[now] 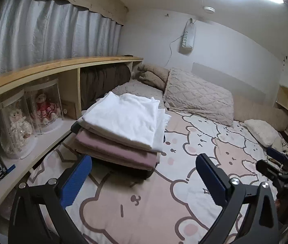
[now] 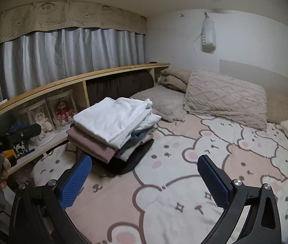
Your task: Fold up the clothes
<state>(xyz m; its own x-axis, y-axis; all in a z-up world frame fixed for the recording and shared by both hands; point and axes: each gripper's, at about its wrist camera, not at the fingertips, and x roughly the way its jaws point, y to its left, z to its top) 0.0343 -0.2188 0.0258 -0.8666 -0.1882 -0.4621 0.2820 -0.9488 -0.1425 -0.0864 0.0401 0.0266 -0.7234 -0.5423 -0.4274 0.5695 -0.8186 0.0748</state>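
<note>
A stack of folded clothes (image 1: 121,134) lies on the bed with a white garment (image 1: 123,118) on top, mauve pieces (image 1: 115,150) below and a dark one at the bottom. It also shows in the right wrist view (image 2: 111,134), with its white top garment (image 2: 111,120). My left gripper (image 1: 144,174) is open and empty, just in front of the stack. My right gripper (image 2: 144,177) is open and empty, to the right of the stack; it also shows at the right edge of the left wrist view (image 1: 274,162).
The bed sheet (image 1: 184,183) has a bear print. Beige pillows (image 1: 198,97) lie at the head. A wooden shelf (image 1: 42,67) runs along the left with cased dolls (image 1: 46,107). The left gripper's body (image 2: 7,140) shows at the left of the right wrist view.
</note>
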